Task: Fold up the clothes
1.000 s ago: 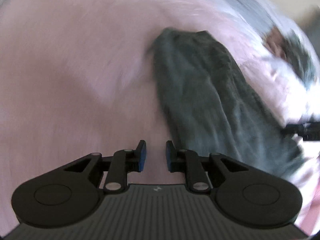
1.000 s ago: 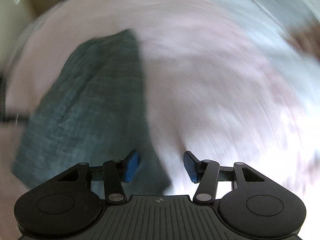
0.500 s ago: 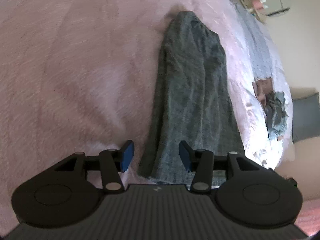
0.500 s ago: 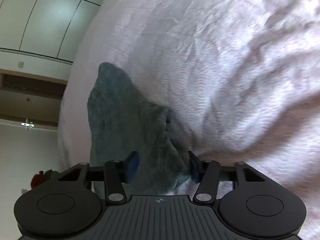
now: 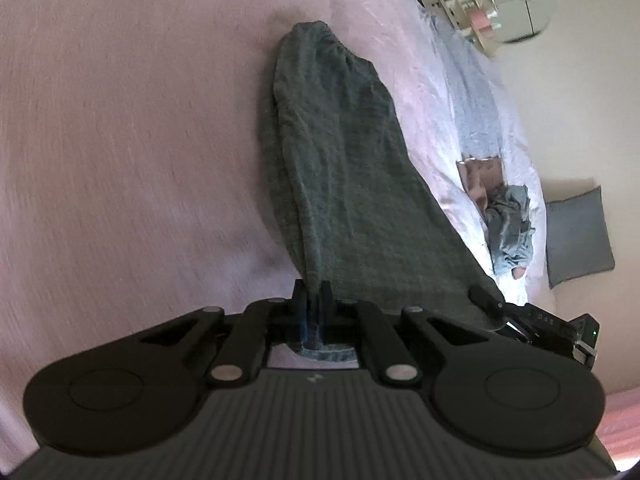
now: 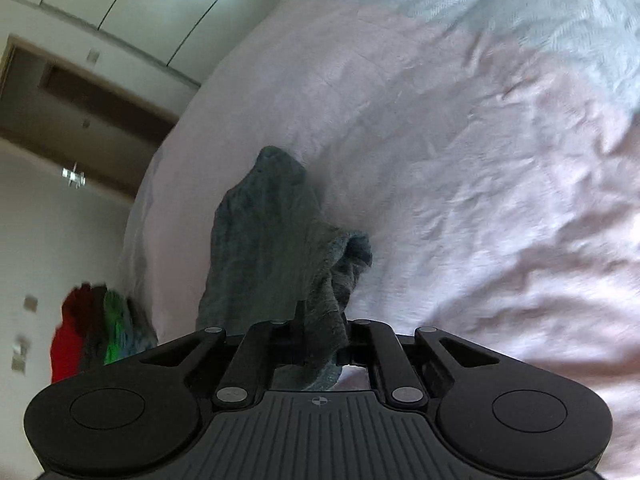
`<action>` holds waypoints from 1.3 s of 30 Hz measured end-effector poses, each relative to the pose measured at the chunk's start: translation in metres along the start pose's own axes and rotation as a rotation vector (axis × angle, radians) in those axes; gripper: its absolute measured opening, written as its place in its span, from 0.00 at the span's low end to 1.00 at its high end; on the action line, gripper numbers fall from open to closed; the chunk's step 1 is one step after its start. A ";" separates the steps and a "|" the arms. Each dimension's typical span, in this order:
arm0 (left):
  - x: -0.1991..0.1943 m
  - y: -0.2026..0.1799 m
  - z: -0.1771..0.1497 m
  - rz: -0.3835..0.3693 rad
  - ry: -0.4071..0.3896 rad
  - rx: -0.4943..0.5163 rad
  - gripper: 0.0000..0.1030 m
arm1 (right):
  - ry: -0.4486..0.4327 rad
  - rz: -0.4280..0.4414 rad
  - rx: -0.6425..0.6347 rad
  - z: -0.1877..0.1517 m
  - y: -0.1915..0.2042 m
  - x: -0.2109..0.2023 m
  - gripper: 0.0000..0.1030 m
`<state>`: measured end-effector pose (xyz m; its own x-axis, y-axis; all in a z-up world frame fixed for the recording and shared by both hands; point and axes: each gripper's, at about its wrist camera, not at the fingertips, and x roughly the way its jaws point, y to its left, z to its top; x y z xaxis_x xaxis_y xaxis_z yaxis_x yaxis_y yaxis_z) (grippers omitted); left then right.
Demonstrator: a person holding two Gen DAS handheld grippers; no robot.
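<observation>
pink bedspread (image 5: 120,140), grey cushion (image 5: 578,236) beside bed, shelf (image 5: 476,8) far off.

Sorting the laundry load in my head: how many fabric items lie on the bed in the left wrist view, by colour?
Dark grey-green: 1, the garment pinched at its near edge
Light blue-grey: 1, the crumpled cloth
Brownish pink: 1, the small piece
Total: 3

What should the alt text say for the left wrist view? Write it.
The left gripper has just closed its fingers on the near edge of a long grey-green garment that stretches away across a pink bedspread. The right gripper meets the garment's near right corner. Crumpled clothes and a grey cushion sit at right.
</observation>
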<state>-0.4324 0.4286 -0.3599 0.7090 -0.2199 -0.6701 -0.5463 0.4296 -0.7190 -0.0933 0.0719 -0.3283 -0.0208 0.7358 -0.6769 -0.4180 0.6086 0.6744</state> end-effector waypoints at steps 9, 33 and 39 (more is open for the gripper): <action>0.022 -0.027 -0.110 0.091 -0.069 -0.102 0.02 | 0.129 -0.057 0.037 -0.021 -0.056 -0.034 0.08; 0.036 -0.108 -0.134 0.579 0.001 0.246 0.20 | 0.255 -0.497 -0.508 -0.078 0.019 -0.011 0.57; 0.005 -0.120 -0.169 0.625 0.138 0.255 0.21 | 0.303 -0.565 -0.401 -0.095 0.030 -0.055 0.57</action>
<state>-0.4384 0.2277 -0.3082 0.2221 0.0339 -0.9744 -0.7001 0.7011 -0.1352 -0.1912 0.0219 -0.2989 0.0705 0.1947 -0.9783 -0.7361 0.6720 0.0807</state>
